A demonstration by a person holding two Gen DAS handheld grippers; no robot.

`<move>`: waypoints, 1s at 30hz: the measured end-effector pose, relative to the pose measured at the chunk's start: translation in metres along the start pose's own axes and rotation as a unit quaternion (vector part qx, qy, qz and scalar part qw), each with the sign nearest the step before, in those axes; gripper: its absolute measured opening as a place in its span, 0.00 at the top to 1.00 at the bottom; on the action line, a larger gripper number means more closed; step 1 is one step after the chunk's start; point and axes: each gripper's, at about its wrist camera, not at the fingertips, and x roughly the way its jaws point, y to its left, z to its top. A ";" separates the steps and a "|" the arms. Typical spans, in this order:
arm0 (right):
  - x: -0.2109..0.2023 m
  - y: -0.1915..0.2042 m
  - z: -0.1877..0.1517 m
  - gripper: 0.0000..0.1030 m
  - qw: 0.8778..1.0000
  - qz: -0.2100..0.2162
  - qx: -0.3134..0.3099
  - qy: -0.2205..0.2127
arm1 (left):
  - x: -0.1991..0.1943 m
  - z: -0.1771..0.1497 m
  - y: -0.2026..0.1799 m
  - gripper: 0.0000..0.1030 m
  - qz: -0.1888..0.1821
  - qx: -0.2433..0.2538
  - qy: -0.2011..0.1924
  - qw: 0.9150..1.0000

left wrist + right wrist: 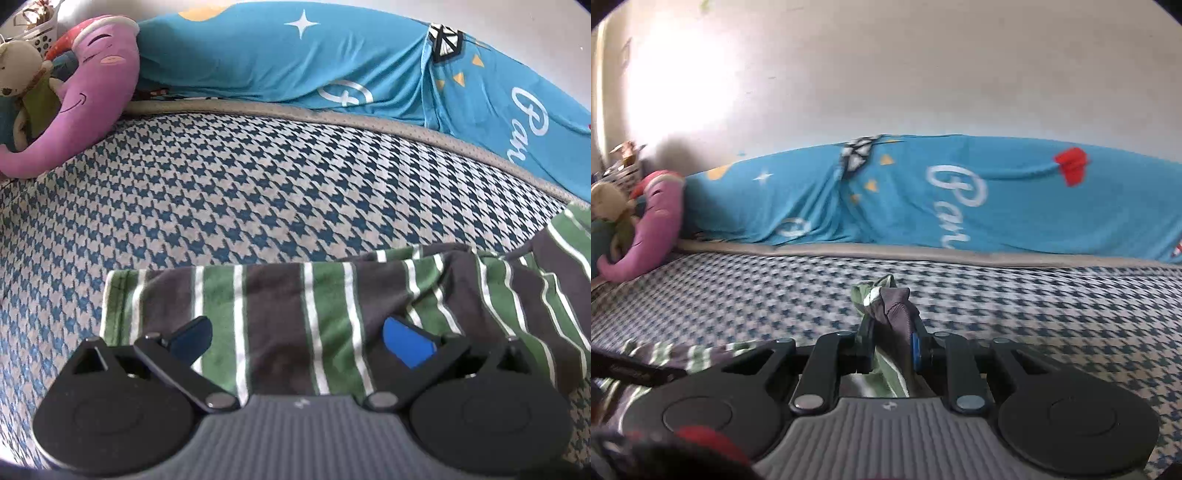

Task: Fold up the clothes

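Pinching striped garment (886, 306) in right claw (892, 350), fold hidden, left claw (299, 343) spread

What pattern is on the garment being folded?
Green, dark grey and white stripes on the garment; clearest in the left wrist view.

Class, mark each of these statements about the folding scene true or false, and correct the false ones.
1. The right gripper is shut on a bunched part of the striped garment. True.
2. The left gripper is clamped on the garment. False: its fingers stand apart, open over the cloth.
3. The garment is red with white dots. False: it has green, dark grey and white stripes.
4. The garment lies on a houndstooth-patterned cover. True.
5. A purple plush toy sits at the far left, beside the blue printed sheet. True.
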 end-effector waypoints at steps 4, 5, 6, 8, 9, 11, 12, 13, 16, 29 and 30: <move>0.003 0.031 -0.002 0.81 1.000 0.014 -0.016 0.008 | -0.001 0.003 0.006 0.00 0.006 -0.005 -0.007 1.000; 0.005 0.037 -0.004 0.81 1.000 0.016 -0.019 0.010 | 0.000 0.003 0.008 0.00 0.007 -0.007 -0.006 1.000; 0.007 0.044 -0.005 0.81 1.000 0.016 -0.023 0.012 | 0.000 0.004 0.010 0.00 0.007 -0.009 -0.006 1.000; 0.012 0.054 -0.010 0.81 0.999 0.017 -0.026 0.018 | 0.001 0.004 0.013 0.00 0.008 -0.012 -0.005 1.000; 0.015 0.057 -0.012 0.81 0.999 0.020 -0.021 0.023 | 0.001 0.004 0.014 0.00 0.008 -0.012 -0.005 1.000; 0.025 0.060 -0.018 0.77 0.999 0.032 -0.006 0.044 | 0.002 0.005 0.016 0.00 0.009 -0.013 -0.006 1.000; 0.030 0.061 -0.021 0.77 0.998 0.036 -0.004 0.055 | 0.002 0.005 0.016 0.00 0.009 -0.013 -0.005 1.000; 0.033 0.062 -0.023 0.75 0.997 0.042 -0.002 0.062 | 0.002 0.005 0.017 0.00 0.008 -0.013 -0.005 1.000; 0.035 0.060 -0.026 0.65 0.995 0.066 0.007 0.070 | 0.002 0.004 0.017 0.00 0.007 -0.013 -0.006 1.000; -0.025 0.038 0.009 0.61 0.998 0.021 0.031 0.048 | -0.001 0.004 0.016 0.00 0.002 -0.012 -0.007 1.000; -0.031 0.032 0.010 0.61 0.998 0.007 0.046 0.047 | -0.001 0.004 0.016 0.00 0.001 -0.012 -0.007 1.000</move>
